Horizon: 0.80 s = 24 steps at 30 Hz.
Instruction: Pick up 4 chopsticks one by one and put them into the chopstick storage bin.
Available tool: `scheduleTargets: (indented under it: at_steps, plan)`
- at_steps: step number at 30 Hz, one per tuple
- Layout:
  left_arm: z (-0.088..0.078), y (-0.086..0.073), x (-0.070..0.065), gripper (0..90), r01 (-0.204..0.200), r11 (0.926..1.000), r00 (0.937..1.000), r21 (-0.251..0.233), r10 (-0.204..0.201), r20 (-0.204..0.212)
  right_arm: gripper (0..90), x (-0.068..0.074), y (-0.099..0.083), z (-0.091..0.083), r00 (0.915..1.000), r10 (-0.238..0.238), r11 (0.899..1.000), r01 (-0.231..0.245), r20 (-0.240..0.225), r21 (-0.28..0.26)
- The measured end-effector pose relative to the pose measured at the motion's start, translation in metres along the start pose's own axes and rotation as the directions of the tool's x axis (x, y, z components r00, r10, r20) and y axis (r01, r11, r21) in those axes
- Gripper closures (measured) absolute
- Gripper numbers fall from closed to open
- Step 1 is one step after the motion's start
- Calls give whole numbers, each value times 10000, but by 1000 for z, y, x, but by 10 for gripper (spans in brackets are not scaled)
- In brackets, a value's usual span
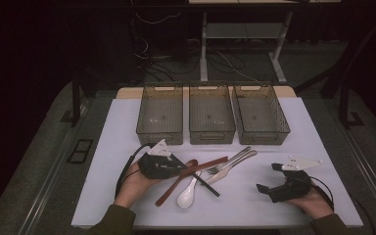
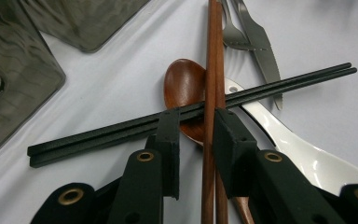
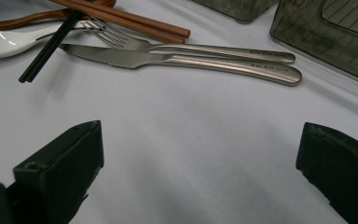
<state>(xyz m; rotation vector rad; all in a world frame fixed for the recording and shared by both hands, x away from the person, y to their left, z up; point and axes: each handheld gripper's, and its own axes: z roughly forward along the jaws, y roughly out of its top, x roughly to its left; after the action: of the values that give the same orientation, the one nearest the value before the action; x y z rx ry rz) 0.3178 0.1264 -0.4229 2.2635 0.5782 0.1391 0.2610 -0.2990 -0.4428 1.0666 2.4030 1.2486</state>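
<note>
We hold the left gripper (image 2: 196, 135) low over the pile of cutlery, its jaws narrowed around the brown wooden chopsticks (image 2: 213, 84). The pair runs between the two pads, with a sliver of gap showing on the left side, so we cannot tell whether the pads press on it. The brown chopsticks lie across the black chopsticks (image 2: 279, 84) and over the wooden spoon (image 2: 184, 86), beside the white ceramic spoon (image 2: 303, 149). Our right gripper (image 3: 200, 172) rests apart on the white table (image 3: 182, 135), jaws wide and empty, facing the knife (image 3: 182, 60) and fork (image 3: 200, 46).
</note>
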Motion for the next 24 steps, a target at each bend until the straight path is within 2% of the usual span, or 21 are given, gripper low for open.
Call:
scheduleTargets:
  at_steps: [14, 24]
  plan:
    - [2, -1, 0, 745, 45, 9999, 9999, 97, -47, 127, 5, 0, 0, 0, 10000, -5, 10000, 5, -6, 5]
    - [4, -2, 0, 730, 41, 9998, 9996, 176, -46, 270, 5, 0, 0, 0, 10000, -10, 10000, 10, -19, 13]
